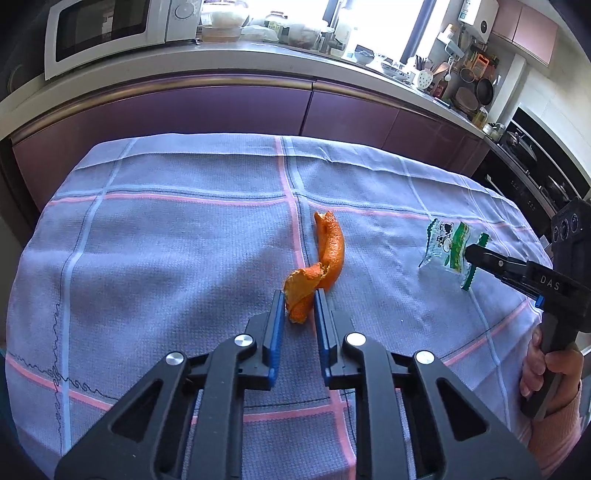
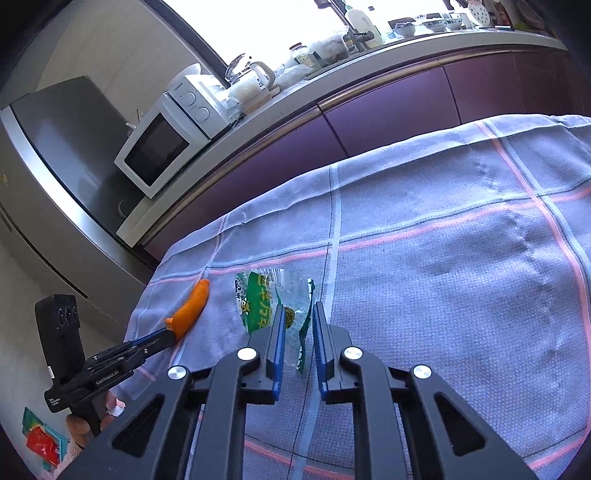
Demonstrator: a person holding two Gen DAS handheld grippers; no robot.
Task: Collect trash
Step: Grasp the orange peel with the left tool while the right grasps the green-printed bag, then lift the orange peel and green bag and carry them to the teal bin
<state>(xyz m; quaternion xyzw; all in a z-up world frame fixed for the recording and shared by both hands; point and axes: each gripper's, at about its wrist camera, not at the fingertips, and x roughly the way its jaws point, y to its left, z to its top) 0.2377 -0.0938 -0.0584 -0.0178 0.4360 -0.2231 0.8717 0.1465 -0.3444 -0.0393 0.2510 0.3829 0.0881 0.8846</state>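
Note:
An orange peel [image 1: 325,258] lies on the checked tablecloth [image 1: 166,240]. My left gripper [image 1: 300,301] has its jaws around the peel's near end, a narrow gap still showing on the right side. In the right wrist view the peel [image 2: 192,308] sits at the left gripper's tip [image 2: 168,334]. A clear green-printed plastic wrapper [image 2: 264,306] lies on the cloth. My right gripper [image 2: 299,317] straddles the wrapper's upturned edge, jaws slightly apart. In the left wrist view the wrapper [image 1: 448,245] is at the right gripper's tip [image 1: 471,254].
Purple kitchen cabinets [image 1: 258,107] with a counter run behind the table. A microwave [image 1: 110,29] stands on the counter, a fridge [image 2: 55,166] beside it. An oven [image 1: 535,166] is at the right. Red-green packaging [image 2: 40,439] lies on the floor at left.

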